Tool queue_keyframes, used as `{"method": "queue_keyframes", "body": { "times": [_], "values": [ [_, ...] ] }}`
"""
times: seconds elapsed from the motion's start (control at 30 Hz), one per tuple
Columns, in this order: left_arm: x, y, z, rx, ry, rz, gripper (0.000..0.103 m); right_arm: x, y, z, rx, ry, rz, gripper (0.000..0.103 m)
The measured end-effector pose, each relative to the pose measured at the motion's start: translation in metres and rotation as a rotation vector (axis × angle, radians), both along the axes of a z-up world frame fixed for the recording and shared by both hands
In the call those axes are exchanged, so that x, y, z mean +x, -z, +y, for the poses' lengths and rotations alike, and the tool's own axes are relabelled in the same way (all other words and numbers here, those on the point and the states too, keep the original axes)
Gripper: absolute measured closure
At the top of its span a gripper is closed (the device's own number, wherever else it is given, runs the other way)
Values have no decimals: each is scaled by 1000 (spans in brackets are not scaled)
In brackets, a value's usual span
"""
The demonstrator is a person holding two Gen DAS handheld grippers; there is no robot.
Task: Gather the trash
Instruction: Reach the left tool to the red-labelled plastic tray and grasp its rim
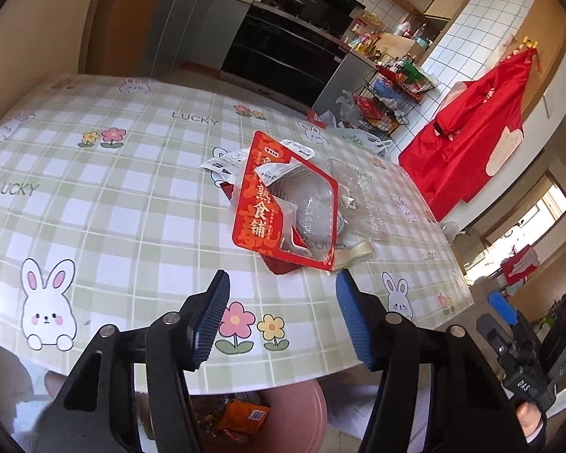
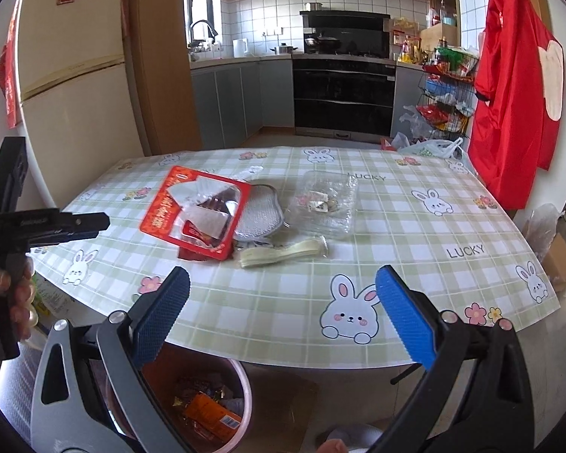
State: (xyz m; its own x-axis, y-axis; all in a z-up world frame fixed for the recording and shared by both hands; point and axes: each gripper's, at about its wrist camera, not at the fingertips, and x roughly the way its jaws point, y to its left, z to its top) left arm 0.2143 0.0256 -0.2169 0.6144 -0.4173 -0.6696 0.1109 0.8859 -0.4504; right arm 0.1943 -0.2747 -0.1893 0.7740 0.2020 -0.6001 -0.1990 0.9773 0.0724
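A heap of trash lies mid-table: a red food package with a clear window (image 1: pixel 283 196) (image 2: pixel 196 211), a grey mesh tray (image 1: pixel 317 207) (image 2: pixel 258 211) under it, a clear plastic clamshell (image 1: pixel 358 192) (image 2: pixel 324 204), a pale folded strip (image 2: pixel 283 253) and torn white wrappers (image 1: pixel 226 162). My left gripper (image 1: pixel 283 294) stands open just short of the red package, nothing between its pads. My right gripper (image 2: pixel 283 302) is wide open over the table's near edge, also empty. A pink bin (image 2: pixel 196 407) (image 1: pixel 283 415) with wrappers inside stands below that edge.
The table (image 2: pixel 434 226) wears a green check cloth with rabbits. Beyond it are a fridge (image 2: pixel 75 75), a black oven (image 2: pixel 343 94), a wire rack of packets (image 2: pixel 445 102) and a red apron (image 2: pixel 517 94) on the wall. A white bag (image 2: pixel 434 147) sits by the far edge.
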Motion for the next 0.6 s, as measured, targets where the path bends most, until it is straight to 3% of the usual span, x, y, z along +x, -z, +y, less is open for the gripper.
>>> {"method": "queue_keyframes", "body": {
  "times": [0.27,0.53,0.57,0.6],
  "values": [
    [65,40,-4,-12,-18,70,49,39,30,-19,18,51,83,6],
    [95,62,-3,-75,-29,121,49,69,55,-25,54,73,151,6],
    [96,64,-3,-81,-31,119,49,73,58,-24,72,54,175,6],
    [96,65,-2,-84,-32,116,57,77,61,-23,81,33,204,6]
  ]
}}
